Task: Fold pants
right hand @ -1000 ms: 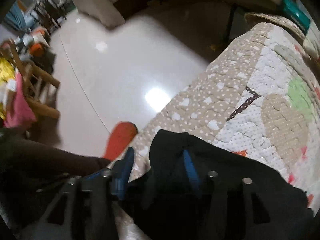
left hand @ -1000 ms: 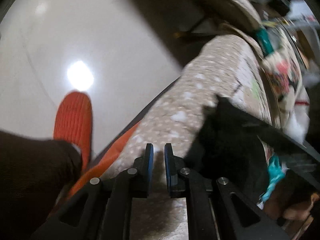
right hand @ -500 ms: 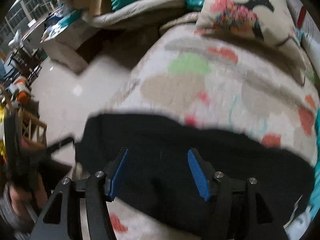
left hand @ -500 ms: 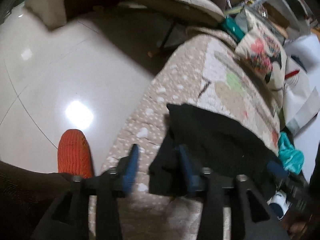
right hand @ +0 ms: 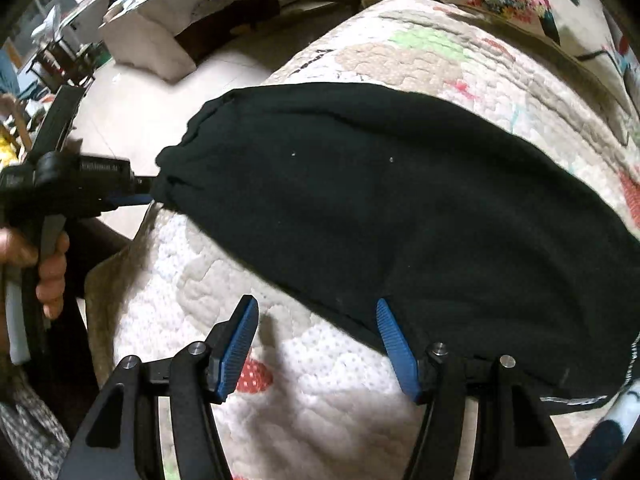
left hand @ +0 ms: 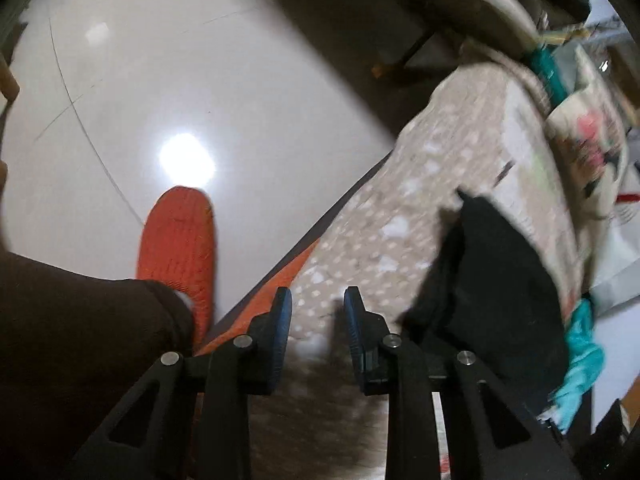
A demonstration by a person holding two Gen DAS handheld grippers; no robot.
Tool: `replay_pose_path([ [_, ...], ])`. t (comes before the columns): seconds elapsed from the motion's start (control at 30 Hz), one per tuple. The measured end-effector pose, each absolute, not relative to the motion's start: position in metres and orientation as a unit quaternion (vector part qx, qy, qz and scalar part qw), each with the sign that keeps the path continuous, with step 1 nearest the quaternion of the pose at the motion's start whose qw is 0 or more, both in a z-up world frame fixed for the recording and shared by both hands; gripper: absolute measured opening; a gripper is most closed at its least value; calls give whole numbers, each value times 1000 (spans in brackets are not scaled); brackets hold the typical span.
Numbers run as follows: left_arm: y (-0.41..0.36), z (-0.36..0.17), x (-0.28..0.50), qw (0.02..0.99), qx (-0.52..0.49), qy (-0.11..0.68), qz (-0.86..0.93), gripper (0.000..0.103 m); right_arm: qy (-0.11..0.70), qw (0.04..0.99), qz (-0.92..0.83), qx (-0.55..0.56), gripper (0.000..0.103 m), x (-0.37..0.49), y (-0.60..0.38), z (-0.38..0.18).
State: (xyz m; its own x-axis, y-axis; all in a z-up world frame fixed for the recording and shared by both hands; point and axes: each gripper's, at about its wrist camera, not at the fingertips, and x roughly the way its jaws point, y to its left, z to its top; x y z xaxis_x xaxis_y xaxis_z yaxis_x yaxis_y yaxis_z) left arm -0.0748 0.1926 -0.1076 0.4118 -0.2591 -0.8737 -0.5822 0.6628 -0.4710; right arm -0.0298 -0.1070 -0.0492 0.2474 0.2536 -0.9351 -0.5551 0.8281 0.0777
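The black pants lie spread across a quilted bed cover. In the left wrist view they show as a dark heap to the right of my left gripper, which is open and empty over the dotted quilt edge. My right gripper is open wide; its right finger sits at the near hem of the pants, its left finger over bare quilt. The left gripper also appears in the right wrist view, its tips at the pants' bunched left end; contact there is unclear.
A patterned pillow lies at the far side of the bed. The person's orange slipper stands on the glossy tiled floor left of the bed. A teal cloth lies at the right. Furniture and clutter stand across the room.
The left gripper swung left, off the pants' edge, and its jaws narrowed a little. The right gripper pulled back toward the near hem, still open wide.
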Motion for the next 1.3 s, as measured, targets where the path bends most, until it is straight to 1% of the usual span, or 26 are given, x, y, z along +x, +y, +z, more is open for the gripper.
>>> replay_pose_path([
  [0.03,191,-102,-76,746,-402,520,106,26,550,782,263,-133,67,-29,-109,-44],
  [0.07,188,-93,-79,753,-414,503,92,30,543,786,267,-129,67,-27,-109,-38],
  [0.1,184,-86,-82,756,-423,492,77,38,535,790,272,-126,67,-23,-110,-30],
  [0.17,172,-74,-86,768,-429,473,58,47,522,795,281,-126,67,-12,-104,-14],
  [0.2,167,-70,-88,772,-428,467,52,50,517,796,290,-126,67,-5,-98,-6],
  [0.27,155,-68,-87,779,-420,463,41,52,511,792,310,-128,70,12,-84,2],
  [0.33,145,-74,-86,779,-409,473,46,54,512,780,332,-136,75,30,-64,5],
  [0.43,142,-90,-80,770,-409,487,50,57,526,762,347,-148,77,49,-27,4],
  [0.53,136,-97,-73,772,-407,485,52,62,542,747,345,-168,77,61,9,-11],
  [0.7,132,-105,-63,775,-398,489,47,71,544,724,333,-263,77,58,62,-39],
  [0.77,132,-105,-62,777,-394,489,48,72,546,713,323,-299,78,53,76,-54],
  [0.83,131,-106,-60,776,-385,498,46,70,551,705,300,-331,78,51,85,-72],
  [0.87,133,-107,-59,772,-384,504,40,68,560,698,292,-336,75,51,87,-80],
  [0.9,134,-106,-57,772,-382,507,33,60,570,697,288,-327,68,53,84,-83],
  [0.93,134,-105,-56,772,-382,507,28,55,567,705,274,-326,51,55,81,-83],
  [0.97,135,-102,-56,773,-386,504,15,40,566,709,273,-321,42,55,79,-80],
  [1.0,135,-98,-54,773,-390,500,-5,30,569,711,278,-305,33,55,76,-74],
  [1.07,131,-90,-54,779,-383,496,-18,27,569,718,281,-287,24,55,69,-65],
  [1.17,119,-71,-55,789,-372,487,-36,26,554,735,288,-263,21,48,54,-42],
  [1.3,94,-46,-49,802,-350,479,-63,26,537,761,290,-219,20,47,24,-13],
])
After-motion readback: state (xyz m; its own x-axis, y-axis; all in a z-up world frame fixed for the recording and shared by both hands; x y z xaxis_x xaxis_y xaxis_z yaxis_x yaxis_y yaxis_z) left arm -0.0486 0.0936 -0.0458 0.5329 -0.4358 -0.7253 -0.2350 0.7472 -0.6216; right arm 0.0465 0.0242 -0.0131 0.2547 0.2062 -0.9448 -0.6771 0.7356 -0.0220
